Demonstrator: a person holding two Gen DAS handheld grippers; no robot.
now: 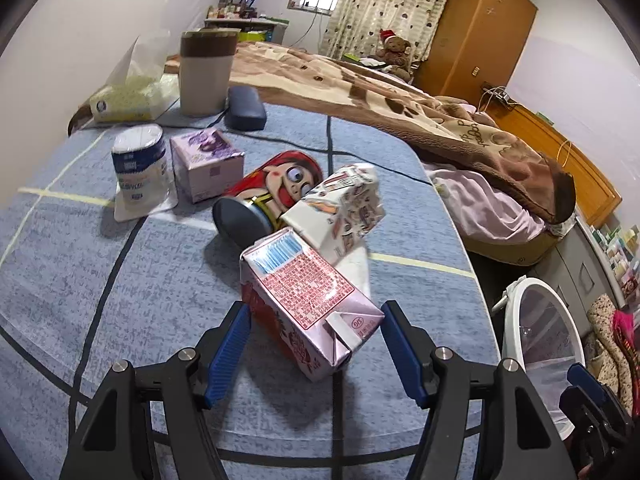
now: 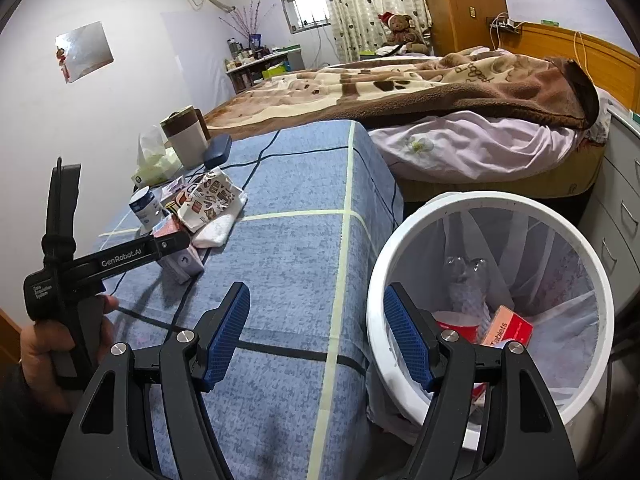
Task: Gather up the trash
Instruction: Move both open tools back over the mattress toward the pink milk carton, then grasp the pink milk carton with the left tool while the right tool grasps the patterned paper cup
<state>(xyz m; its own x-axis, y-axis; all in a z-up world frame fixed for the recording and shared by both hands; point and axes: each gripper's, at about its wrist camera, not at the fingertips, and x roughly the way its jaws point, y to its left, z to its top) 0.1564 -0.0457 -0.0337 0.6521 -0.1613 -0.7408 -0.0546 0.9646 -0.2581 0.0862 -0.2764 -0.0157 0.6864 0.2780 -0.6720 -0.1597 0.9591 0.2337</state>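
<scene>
A pink drink carton [image 1: 308,300] lies on its side on the blue checked tablecloth [image 1: 120,280]. My left gripper [image 1: 314,342] is open and straddles it, one blue pad on each side; I cannot make out any squeeze. Behind the carton, a white patterned carton [image 1: 344,208] leans on a tipped can with a cartoon face [image 1: 276,192]. The right wrist view shows the left gripper [image 2: 182,246] over that same carton [image 2: 184,266]. My right gripper [image 2: 316,314] is open and empty, over the table's near corner beside the white trash bin [image 2: 400,240].
A purple box [image 1: 206,164], a wrapped tissue roll [image 1: 138,168], a lidded mug [image 1: 206,72], a dark case [image 1: 245,108] and a tissue pack [image 1: 128,96] stand further back. The bin holds a red cup [image 2: 456,328], a tablets box [image 2: 508,330] and a clear bottle. A bed [image 2: 440,80] lies behind.
</scene>
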